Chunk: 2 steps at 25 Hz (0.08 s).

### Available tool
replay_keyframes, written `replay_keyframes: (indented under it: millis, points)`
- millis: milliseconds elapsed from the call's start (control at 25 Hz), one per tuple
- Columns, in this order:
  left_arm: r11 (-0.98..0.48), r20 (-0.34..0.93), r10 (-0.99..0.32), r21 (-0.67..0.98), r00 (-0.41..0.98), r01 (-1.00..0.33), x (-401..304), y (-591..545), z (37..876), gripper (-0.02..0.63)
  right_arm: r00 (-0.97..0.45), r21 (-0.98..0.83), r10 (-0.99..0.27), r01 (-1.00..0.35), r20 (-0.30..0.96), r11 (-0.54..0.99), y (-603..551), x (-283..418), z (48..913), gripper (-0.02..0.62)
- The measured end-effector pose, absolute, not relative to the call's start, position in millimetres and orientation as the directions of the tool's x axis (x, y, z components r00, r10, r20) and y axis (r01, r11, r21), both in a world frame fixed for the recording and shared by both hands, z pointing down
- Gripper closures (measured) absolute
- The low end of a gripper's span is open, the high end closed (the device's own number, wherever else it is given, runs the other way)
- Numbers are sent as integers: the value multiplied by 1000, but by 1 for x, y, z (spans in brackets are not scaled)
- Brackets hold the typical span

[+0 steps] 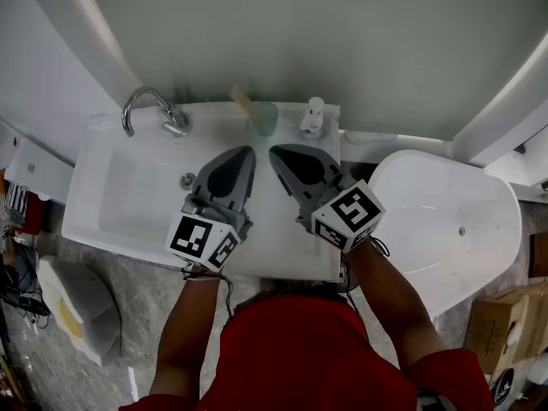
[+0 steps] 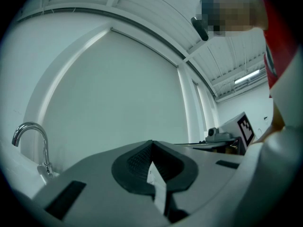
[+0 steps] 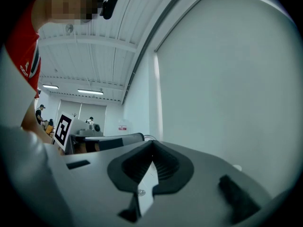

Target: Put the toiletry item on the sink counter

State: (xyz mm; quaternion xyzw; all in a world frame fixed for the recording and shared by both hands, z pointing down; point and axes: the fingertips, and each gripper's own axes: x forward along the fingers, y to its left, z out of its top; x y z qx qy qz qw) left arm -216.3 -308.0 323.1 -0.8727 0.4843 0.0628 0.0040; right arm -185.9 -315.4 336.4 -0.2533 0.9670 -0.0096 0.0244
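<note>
Claws: left gripper (image 1: 243, 152) & right gripper (image 1: 279, 154) both shut, empty, above sink counter (image 1: 272, 247).
Item: white pump bottle (image 1: 312, 116), prob. light, stiff, slick.
Hold: mid-body, below pump.

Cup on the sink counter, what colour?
Pale teal cup, clearest in the head view.

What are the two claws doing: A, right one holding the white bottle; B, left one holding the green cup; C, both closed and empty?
C: the left claw and right claw are shut on nothing, while the green cup and white bottle stand untouched at the back of the sink counter.
</note>
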Motion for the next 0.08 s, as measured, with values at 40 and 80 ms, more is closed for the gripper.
replay_keyframes:
  millis: [40,80]
  points:
    - [-532,-114,-844,54,524,-845,-216,-308,323,589,-870,-33,-492,-491,-41,871,-315,-186,337,566]
    - [-532,-113,-844,55,525,-845,-216,-307,324,589,-869,-34,-493,-492,-40,870,-315,-186,338,566]
